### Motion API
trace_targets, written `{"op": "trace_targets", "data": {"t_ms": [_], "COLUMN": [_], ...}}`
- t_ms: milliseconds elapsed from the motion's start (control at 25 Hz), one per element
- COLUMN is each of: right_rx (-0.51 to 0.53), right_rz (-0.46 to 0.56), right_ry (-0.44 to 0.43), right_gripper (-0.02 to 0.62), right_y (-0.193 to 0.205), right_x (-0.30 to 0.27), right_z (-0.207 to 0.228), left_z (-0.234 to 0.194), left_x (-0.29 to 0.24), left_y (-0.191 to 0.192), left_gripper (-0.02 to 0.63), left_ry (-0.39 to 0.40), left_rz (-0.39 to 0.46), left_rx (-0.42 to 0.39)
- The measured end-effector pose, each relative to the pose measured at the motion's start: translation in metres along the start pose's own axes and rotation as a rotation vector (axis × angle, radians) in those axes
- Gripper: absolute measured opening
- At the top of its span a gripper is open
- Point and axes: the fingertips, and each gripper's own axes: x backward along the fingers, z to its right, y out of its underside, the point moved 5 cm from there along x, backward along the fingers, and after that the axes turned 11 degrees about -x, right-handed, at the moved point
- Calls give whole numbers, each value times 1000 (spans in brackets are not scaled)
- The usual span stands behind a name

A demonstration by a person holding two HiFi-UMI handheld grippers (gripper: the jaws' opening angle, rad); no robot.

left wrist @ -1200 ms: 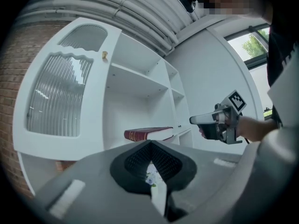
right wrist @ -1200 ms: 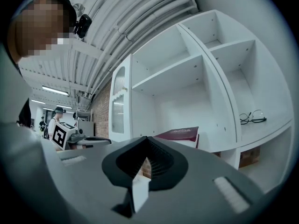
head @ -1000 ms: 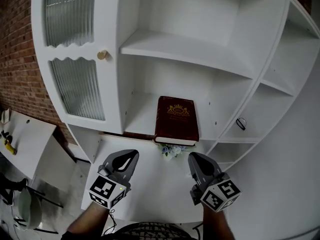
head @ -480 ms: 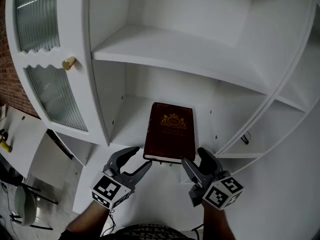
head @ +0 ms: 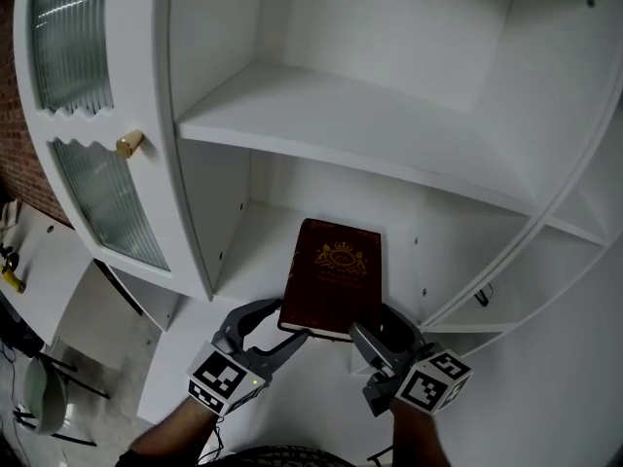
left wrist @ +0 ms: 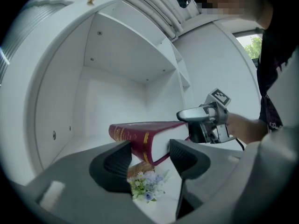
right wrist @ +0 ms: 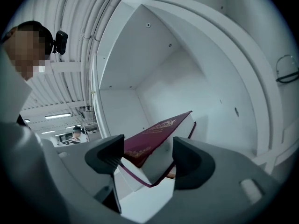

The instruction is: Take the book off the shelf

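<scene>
A ribbed-glass cabinet door (head: pixel 73 115) stands at 9 o'clock. The left gripper (head: pixel 276 327), at the book's 7 o'clock, has its jaws spread wide around the spine corner. The book (head: pixel 333 280) lies flat on the lower shelf (head: pixel 248 246), its near edge overhanging. At its 5 o'clock, the right gripper (head: pixel 376 331) straddles the other near corner with jaws wide apart.

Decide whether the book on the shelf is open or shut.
Shut: the book lies flat with its crested red cover on top and its pages pressed together.

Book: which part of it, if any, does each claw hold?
Neither clearly grips yet: left claw and right claw straddle the book's near corners, jaws apart.
</scene>
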Motion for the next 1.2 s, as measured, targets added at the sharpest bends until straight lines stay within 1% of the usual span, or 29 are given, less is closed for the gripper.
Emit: {"op": "trace_targets", "data": {"t_ms": [40, 120, 280, 400, 440, 520, 560, 680, 760, 960, 1200], "right_rx": [0, 2, -12, -12, -13, -4, 8, 57, 66, 108, 163], "right_rz": [-3, -2, 5, 5, 5, 1, -2, 4, 23, 54, 109], "right_ry": [-7, -14, -21, -1, 15, 53, 69, 98, 95, 80, 40], "right_gripper": [327, 333, 327, 310, 291, 207, 191, 186, 186, 183, 183], "right_y": [1, 4, 12, 19, 22, 30, 34, 44, 46, 47, 43], "right_x": [-1, 2, 10, 19, 23, 29, 31, 36, 40, 50, 61], "right_z": [-2, -5, -10, -13, -12, -8, -8, -15, -22, -44, -78], "left_z": [2, 7, 15, 26, 29, 35, 37, 43, 48, 54, 57], "left_x": [1, 5, 16, 23, 25, 27, 28, 36, 43, 63, 89], "left_y": [0, 0, 3, 7, 10, 17, 20, 23, 20, 9, -16], "left_gripper": [255, 253, 236, 233, 233, 232, 229, 225, 225, 225, 225], "left_ry": [-4, -14, -28, -29, -28, -29, -32, -50, -59, -72, -89], "left_rz": [-5, -7, 21, 8, -4, -34, -48, -52, -34, -14, 12], "left_rx": [-11, -25, 12, 7, -2, -28, -37, -36, -22, -37, -116]}}
